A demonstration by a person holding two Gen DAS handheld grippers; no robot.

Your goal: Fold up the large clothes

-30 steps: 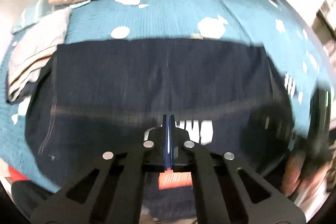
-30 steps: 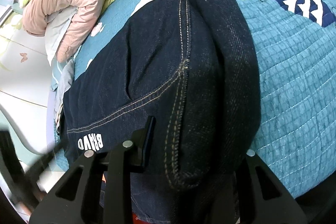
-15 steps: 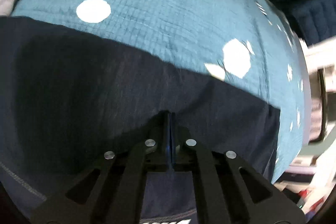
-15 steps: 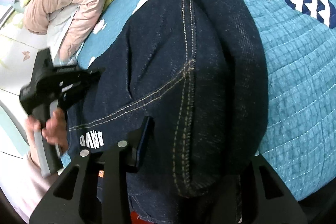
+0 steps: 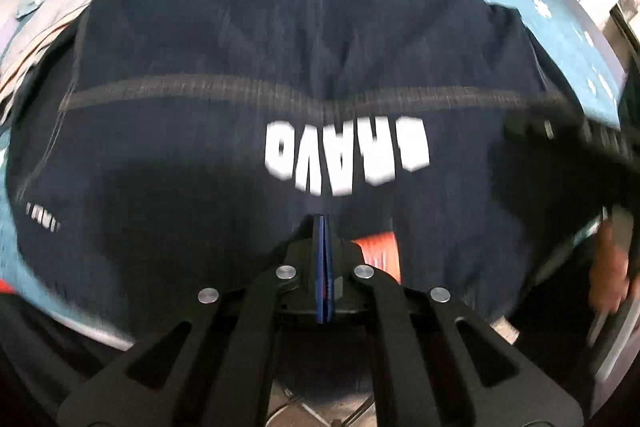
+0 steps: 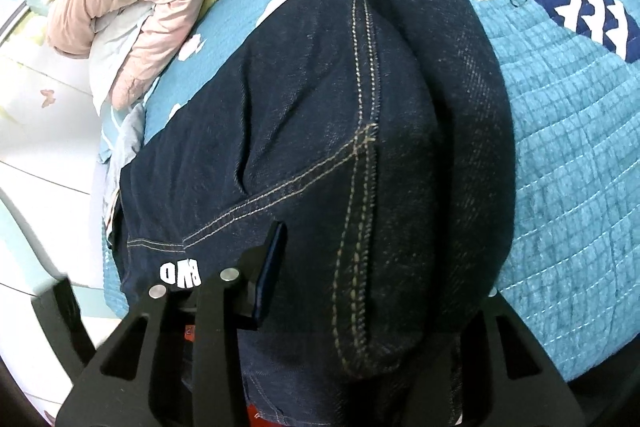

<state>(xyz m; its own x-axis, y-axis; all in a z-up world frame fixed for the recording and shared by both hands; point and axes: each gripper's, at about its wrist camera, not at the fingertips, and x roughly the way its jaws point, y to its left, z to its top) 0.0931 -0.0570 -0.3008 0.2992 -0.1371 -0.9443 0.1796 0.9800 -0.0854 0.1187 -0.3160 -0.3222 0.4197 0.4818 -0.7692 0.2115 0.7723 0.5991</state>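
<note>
- The jeans (image 5: 304,75) lie folded on the teal bed (image 6: 568,155), their near hem at the bed's near edge, a white printed word showing on top.
- Seen from the right side, the bundle's long axis runs from the near edge away toward the pink and green quilt (image 6: 132,7) at the bed's far left corner.
- The left gripper (image 5: 323,227) hangs over the near edge, pointing steeply down at the denim just below the lettering. Its jaws are pressed fully together, and nothing shows between them.
- The right gripper (image 6: 376,267) straddles the thick folded end of the jeans. Its jaws are opening; the fold sits between them, but the right finger is hidden behind the cloth, so I judge the grip is letting go rather than holding.
- A hand (image 5: 608,279) shows at the right edge of the left view, blurred.
- The right gripper is the nearer to the fold; the left must open before it can take any cloth, which lies directly ahead of its tips.
</note>
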